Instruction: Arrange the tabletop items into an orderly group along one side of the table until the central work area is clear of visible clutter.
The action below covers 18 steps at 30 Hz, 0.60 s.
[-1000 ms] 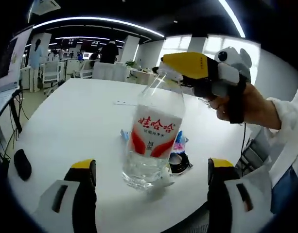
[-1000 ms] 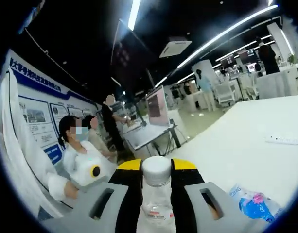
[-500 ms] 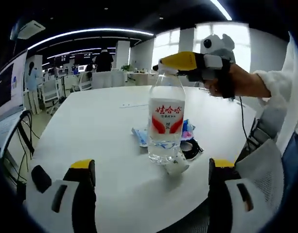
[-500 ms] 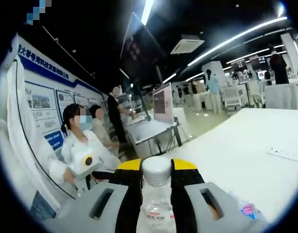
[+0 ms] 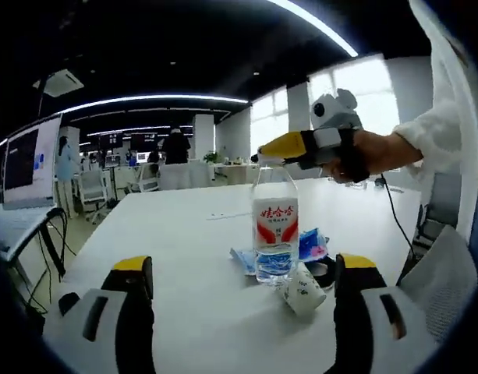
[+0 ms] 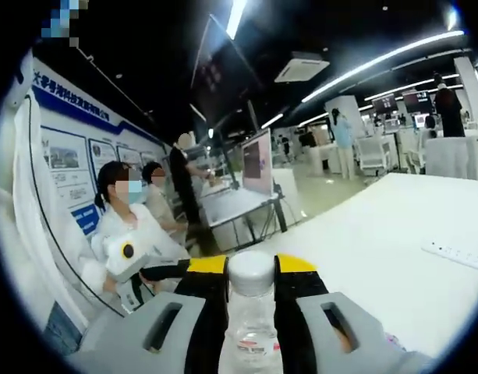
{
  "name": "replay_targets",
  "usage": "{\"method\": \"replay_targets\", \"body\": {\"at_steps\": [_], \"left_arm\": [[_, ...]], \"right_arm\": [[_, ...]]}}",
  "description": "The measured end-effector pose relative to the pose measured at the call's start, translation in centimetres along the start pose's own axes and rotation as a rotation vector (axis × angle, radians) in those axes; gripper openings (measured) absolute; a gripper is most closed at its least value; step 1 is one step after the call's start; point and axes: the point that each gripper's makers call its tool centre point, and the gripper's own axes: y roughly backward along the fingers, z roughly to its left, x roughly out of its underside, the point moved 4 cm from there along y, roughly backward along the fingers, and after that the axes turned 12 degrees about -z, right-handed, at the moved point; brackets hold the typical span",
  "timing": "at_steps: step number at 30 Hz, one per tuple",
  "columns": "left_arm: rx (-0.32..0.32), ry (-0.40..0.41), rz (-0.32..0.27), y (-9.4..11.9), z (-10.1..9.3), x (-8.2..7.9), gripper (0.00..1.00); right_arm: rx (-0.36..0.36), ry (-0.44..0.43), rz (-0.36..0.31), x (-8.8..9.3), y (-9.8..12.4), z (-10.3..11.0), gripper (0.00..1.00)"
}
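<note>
White table [image 5: 184, 234], right gripper [image 6: 251, 269] clamping water bottle [image 5: 275, 226] neck, left gripper [image 5: 242, 273] spread wide

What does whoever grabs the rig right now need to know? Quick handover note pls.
Right gripper: shut on the water bottle at its neck; the bottle stands upright on the white table.
Left gripper: open, holding nothing, facing the bottle.
Beside the bottle's base: blue packet, small white paper cup on its side, black round item.
Done: bottle gripped.
Left: place the bottle, line up the pile along one edge.

Grey grippers, yellow-tipped fingers [image 5: 134, 265], white sleeve [image 5: 437, 128]
</note>
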Motion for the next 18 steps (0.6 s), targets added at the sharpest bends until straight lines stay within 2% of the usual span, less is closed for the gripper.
{"method": "replay_targets", "body": {"at_steps": [1,4,5,9,13,18], "left_arm": [[0.008,-0.019,0.043,0.0,-0.1,0.6,1.00],[0.033,-0.114,0.008,-0.1,-0.7,0.3,1.00],[0.034,-0.119,0.016,-0.1,-0.9,0.4,0.99],[0.013,-0.099,0.033,0.0,-0.3,0.6,1.00],[0.000,-0.084,0.011,0.1,0.0,0.2,0.99],[0.016,-0.082,0.016,0.1,-0.1,0.4,0.96]], "right_arm": [[0.004,-0.005,0.002,0.0,-0.1,-0.3,0.18],[0.014,-0.002,0.005,0.1,-0.5,-1.2,0.18],[0.017,0.003,0.005,0.0,-0.7,-1.5,0.18],[0.024,0.021,0.006,-0.4,-1.5,-2.8,0.18],[0.028,0.030,0.007,-0.8,-2.4,-4.3,0.18],[0.022,0.062,0.028,-0.9,-4.0,-6.5,0.18]]}}
